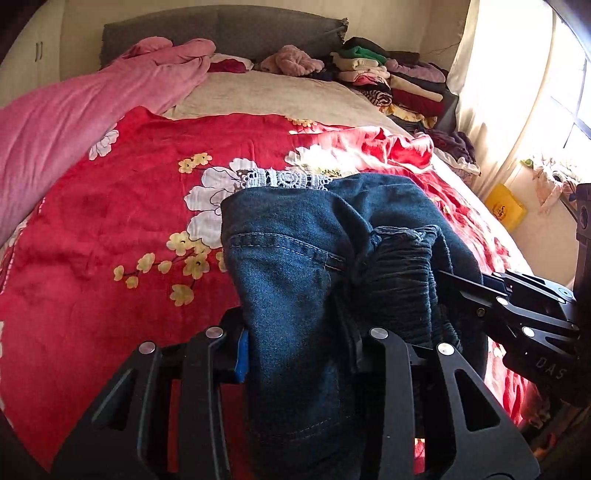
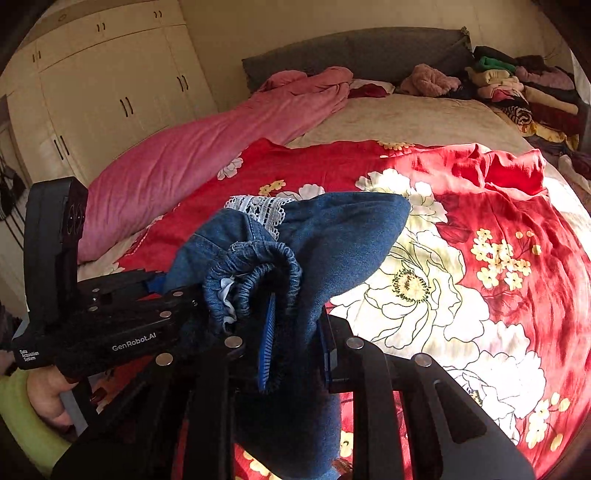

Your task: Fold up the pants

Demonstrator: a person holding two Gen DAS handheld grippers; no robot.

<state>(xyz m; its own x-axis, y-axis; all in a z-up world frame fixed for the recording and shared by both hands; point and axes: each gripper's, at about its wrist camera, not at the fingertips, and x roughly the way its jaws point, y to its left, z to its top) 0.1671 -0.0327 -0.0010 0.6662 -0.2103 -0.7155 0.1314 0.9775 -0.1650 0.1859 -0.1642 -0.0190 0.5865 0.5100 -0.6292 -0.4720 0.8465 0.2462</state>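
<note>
A pair of dark blue denim pants (image 1: 295, 258) with an elastic gathered waistband and a strip of white lace trim (image 1: 282, 179) is hanging bunched between the two black hand-held grippers, lifted above a red floral blanket (image 1: 110, 221) that is covering the near half of a bed. The left gripper (image 1: 306, 354) is pinching a thick fold of the denim between its blue-padded fingers, with cloth draping down over its jaws. The right gripper (image 2: 295, 343) is clamping the ruched waistband, one ribbed blue pad (image 2: 267, 343) showing against the dark fabric. The two grippers are sitting close beside each other, each appearing at the edge of the other's view, and a hand (image 2: 48, 398) in a light green sleeve is gripping the left tool's handle. Sunlight is falling across the blanket's right side. A long pink quilt (image 1: 74, 122) is lying along the left edge of the bed, a beige sheet (image 1: 277, 96) is showing beyond the blanket, and a stack of folded clothes (image 1: 391, 77) is resting near the grey headboard (image 1: 221, 29).
</note>
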